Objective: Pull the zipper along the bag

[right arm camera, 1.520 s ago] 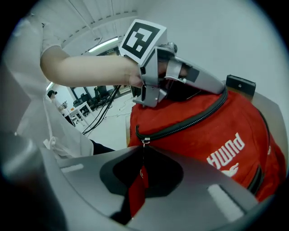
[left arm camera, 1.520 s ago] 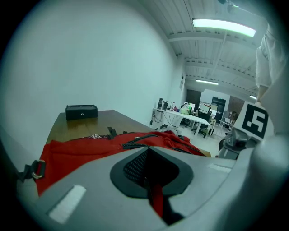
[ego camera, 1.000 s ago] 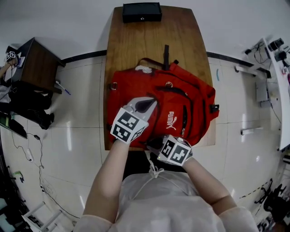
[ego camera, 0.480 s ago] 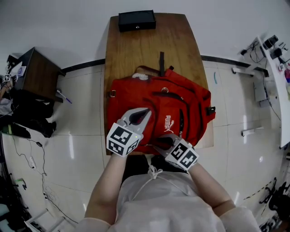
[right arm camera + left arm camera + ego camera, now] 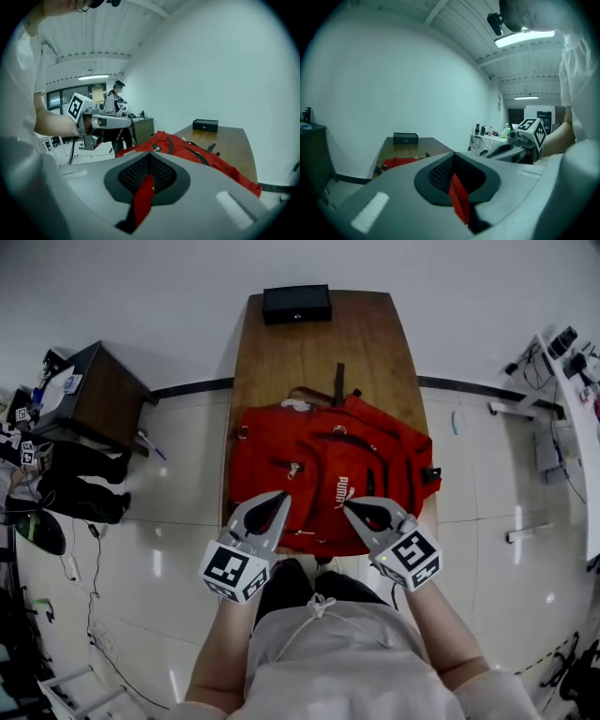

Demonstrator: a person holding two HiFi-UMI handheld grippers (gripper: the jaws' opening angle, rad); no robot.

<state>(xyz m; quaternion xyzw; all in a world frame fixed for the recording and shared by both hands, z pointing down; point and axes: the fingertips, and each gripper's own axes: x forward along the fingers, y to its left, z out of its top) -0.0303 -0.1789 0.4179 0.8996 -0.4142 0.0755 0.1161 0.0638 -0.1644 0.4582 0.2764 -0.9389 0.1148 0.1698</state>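
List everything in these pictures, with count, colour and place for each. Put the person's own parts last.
backpack: one, red with black zippers, lying flat on the table's near half
table: one, brown wood, centre of the head view
box: one, black, at the table's far end
strap: one, black, on the table just past the backpack's far edge
cabinet: one, dark brown, on the floor left of the table
bystander: one, too small to tell colour, far off beyond the cabinet
left gripper: one, grey with a black-and-white marker cube, above the backpack's near edge, jaws shut
right gripper: one, same colours, beside it, jaws shut
forearms: two, bare, behind the grippers
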